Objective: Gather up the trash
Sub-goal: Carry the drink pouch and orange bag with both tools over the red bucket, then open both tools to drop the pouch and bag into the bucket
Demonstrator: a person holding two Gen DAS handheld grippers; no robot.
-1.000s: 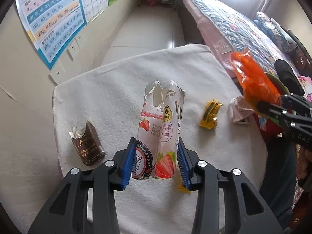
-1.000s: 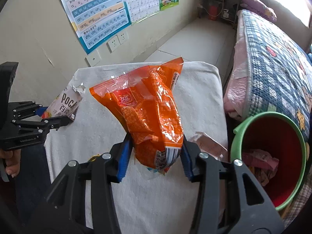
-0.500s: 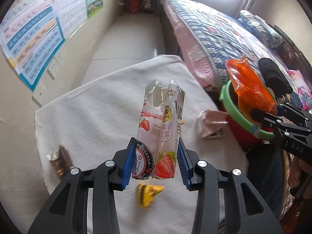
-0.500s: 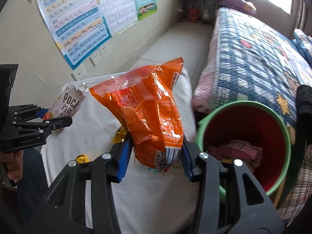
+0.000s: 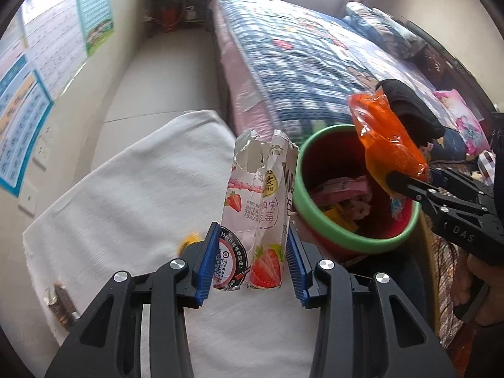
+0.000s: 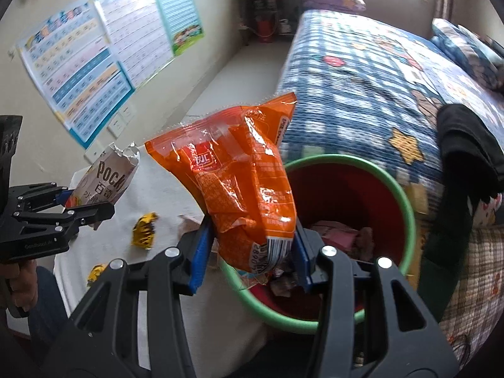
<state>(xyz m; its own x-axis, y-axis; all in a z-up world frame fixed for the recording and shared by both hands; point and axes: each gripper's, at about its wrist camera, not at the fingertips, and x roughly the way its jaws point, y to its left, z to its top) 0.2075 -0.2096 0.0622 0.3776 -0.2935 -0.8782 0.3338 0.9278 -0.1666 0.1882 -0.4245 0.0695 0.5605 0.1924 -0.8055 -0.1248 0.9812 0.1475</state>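
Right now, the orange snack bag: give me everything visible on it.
The orange snack bag is crinkled glossy plastic film with a clear sealed strip along its top edge, a red logo patch and a white barcode panel at the bottom. It stands roughly upright, its lower part clamped between the blue pads of the right gripper, above the near rim of the green-rimmed red bin. From these views, only the pads seem to touch it.

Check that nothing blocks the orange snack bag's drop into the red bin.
Nothing visible does. The right gripper holds the orange snack bag at the near rim of the red bin, whose mouth is open, with only trash low inside. The left gripper and its Pocky box stay off to the table side.
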